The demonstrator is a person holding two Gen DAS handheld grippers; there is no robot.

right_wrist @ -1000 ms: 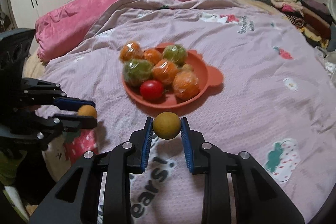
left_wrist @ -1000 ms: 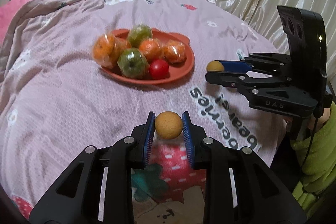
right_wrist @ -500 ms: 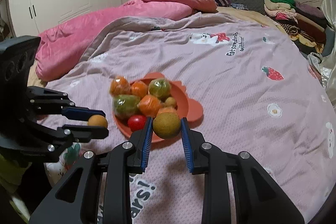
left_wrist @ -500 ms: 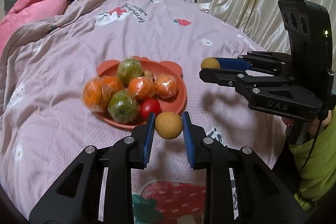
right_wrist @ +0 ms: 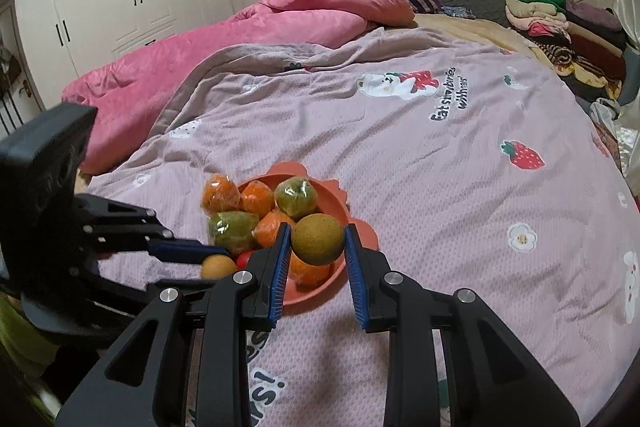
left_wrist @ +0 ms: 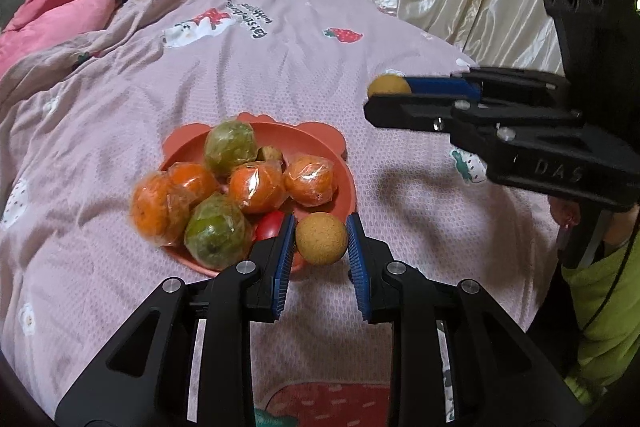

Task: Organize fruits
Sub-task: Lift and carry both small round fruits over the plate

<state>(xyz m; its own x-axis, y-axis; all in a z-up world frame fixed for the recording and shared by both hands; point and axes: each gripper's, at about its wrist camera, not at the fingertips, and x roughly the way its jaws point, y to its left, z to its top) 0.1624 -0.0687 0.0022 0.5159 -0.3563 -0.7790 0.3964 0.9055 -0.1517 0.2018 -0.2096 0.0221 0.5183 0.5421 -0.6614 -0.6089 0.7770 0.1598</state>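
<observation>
The black right gripper (left_wrist: pixel 390 95) carries the raised letters "DAS" on its side, and the lilac printed bedspread (right_wrist: pixel 460 187) reads "eat strawberries with us!" beside a bear-and-strawberry motif, with further partly hidden lettering near the camera. The black left gripper (left_wrist: pixel 321 239) is clenched on a small round tan, rough-skinned fruit (left_wrist: pixel 321 238), held between its blue ribbed pads just over the near rim of the terracotta bear-eared plastic plate (left_wrist: pixel 320 143). The right gripper grasps a second round fruit, olive-brown (right_wrist: pixel 318 239), above the plate's near-right edge in its own view. Both fruits are spheres, so no long axis can be told. The two grippers point towards the plate from opposite sides. On the plate lie four orange citrus fruits in clear wrap (left_wrist: pixel 308 179), two green wrapped fruits (left_wrist: pixel 230 147), one red tomato-like fruit (left_wrist: pixel 269 225) and one small brown fruit (left_wrist: pixel 270 154), heaped and touching. A stack of folded clothes (right_wrist: pixel 560 23) sits at the bed's far corner.
</observation>
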